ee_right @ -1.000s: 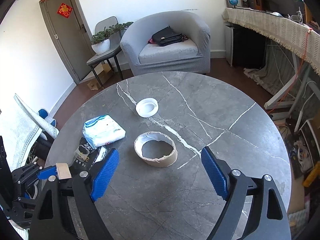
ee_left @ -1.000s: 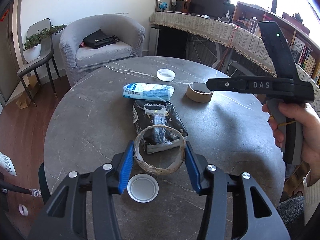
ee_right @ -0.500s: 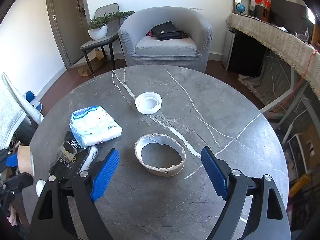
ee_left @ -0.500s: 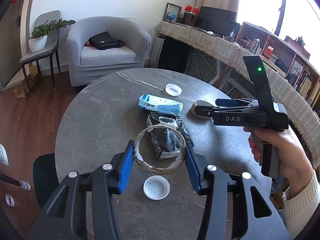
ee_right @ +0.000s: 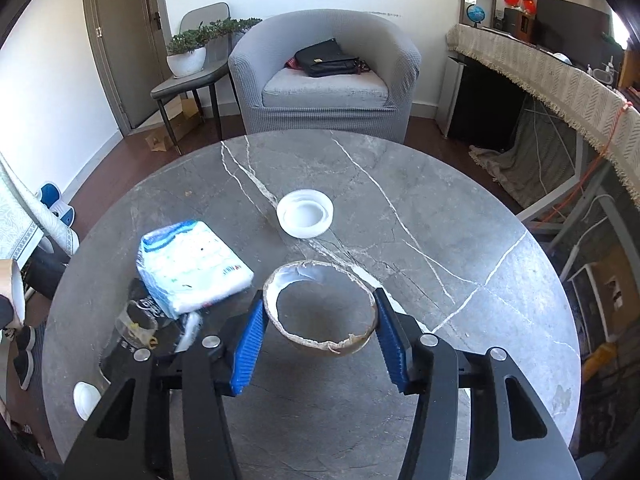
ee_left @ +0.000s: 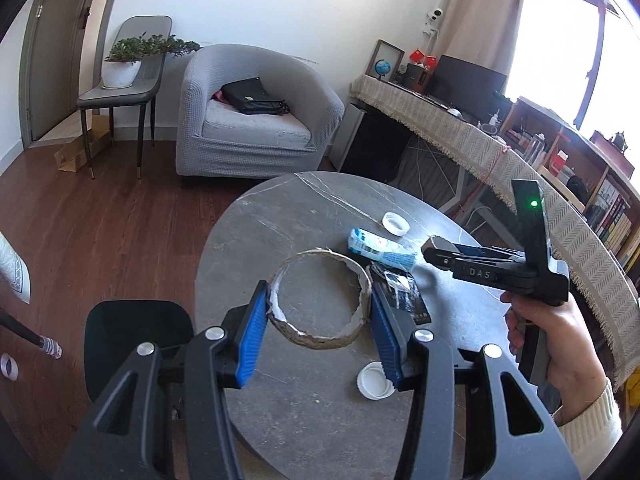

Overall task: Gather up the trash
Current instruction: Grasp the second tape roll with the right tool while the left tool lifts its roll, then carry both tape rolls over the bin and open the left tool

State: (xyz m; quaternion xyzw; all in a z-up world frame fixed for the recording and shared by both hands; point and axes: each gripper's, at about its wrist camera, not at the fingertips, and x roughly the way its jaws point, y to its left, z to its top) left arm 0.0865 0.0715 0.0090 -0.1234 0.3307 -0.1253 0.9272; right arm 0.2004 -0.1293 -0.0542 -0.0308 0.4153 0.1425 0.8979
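My left fingers [ee_left: 250,340] pinch one cardboard ring [ee_left: 320,294]; my right fingers [ee_right: 246,346] clamp another cardboard ring [ee_right: 320,306] on the table [ee_right: 460,240]. Next, I'd lift and bin both.

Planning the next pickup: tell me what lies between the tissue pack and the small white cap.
A crumpled black wrapper lies between the tissue pack and the white cap; the left wrist view shows it best.
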